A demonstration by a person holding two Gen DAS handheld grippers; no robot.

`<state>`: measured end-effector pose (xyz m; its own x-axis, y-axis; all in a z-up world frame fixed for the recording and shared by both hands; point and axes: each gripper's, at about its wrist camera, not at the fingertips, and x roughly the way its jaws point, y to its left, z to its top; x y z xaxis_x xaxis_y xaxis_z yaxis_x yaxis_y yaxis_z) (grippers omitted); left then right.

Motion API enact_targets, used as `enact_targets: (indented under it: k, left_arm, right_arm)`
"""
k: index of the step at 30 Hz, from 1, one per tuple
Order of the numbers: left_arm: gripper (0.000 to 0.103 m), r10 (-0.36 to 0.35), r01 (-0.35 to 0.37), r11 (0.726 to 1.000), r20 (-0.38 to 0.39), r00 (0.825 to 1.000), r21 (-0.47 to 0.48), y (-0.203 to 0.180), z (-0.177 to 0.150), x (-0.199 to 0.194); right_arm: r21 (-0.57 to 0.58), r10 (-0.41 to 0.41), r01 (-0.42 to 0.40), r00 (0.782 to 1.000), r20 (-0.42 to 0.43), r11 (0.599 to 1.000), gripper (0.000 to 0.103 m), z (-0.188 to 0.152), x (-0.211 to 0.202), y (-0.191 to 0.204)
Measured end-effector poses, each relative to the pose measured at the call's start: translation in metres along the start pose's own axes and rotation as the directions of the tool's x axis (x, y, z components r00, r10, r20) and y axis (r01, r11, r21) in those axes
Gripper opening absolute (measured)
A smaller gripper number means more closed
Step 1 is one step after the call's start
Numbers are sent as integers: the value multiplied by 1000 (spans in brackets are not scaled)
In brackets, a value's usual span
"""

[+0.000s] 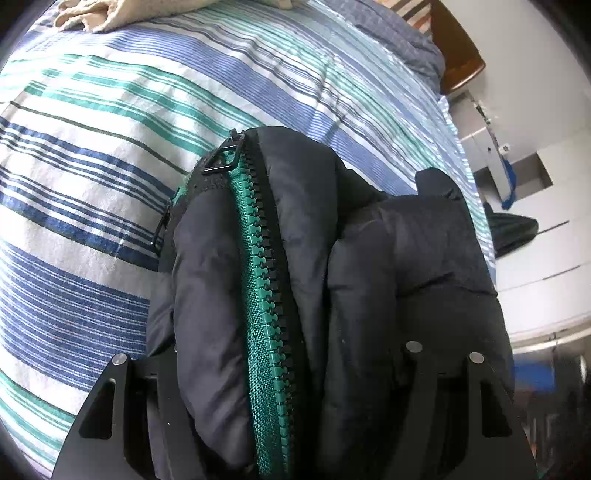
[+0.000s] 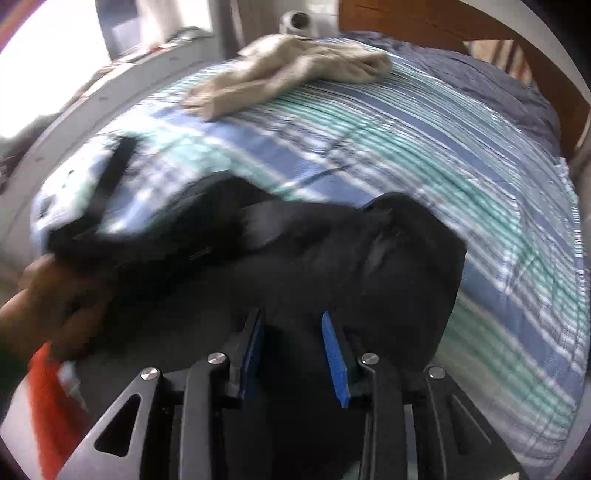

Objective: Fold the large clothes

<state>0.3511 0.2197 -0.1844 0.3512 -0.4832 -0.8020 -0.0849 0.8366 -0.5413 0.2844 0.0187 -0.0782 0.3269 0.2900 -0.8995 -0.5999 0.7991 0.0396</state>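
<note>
A black puffer jacket (image 1: pixel 207 280) with a green zipper (image 1: pixel 264 295) fills the lower middle of the left wrist view. My left gripper (image 1: pixel 273 369) is shut on a thick bunch of it; the fingertips are hidden under the fabric. In the right wrist view the same jacket (image 2: pixel 332 258) drapes over my right gripper (image 2: pixel 295 332), whose blue pads (image 2: pixel 334 358) clamp a fold of it. The jacket hangs above a striped bedspread (image 2: pixel 424 147). The right view is motion-blurred.
A beige garment (image 2: pixel 303 62) lies crumpled at the far end of the bed, also at the top of the left wrist view (image 1: pixel 96 14). A wooden headboard (image 2: pixel 480 29) is behind. A hand (image 2: pixel 48 295) is at the left. White cabinets (image 1: pixel 546 229) stand beside the bed.
</note>
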Motion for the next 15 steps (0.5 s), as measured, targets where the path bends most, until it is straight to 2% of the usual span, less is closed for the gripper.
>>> enact_targets:
  k: [3,5,6,8,12,15]
  left_arm:
    - [68,-10,10,1000,1,1000,-2,2,0,0]
    - [69,-15,15,1000,2,1000,3,1,-2,-1]
    - [70,-17,17,1000,1,1000,6,0,-2,-1]
    - [73,-19,19,1000,2,1000,17,-3,-3,-1]
    - [75,-4,4,1000,6,1000,29,-8,-4,0]
    - [75,9,-9,999,12,1000,34,-10,-5,0]
  right_arm:
    - [-42,73,-71,996,43,997,34,-43,-32,32]
    - [-51,48,-44,996,74,998,34,-70,-34,43]
    - [-33,14,-10,994,105,999,33,-84,-29,43]
    - [50,35,-41,993,112,998,33,-96,-15,34]
    - [209,99,-129,984,146,969,32,-114,24,12]
    - [236,114,-151,980,161,960,31,-117,35,6]
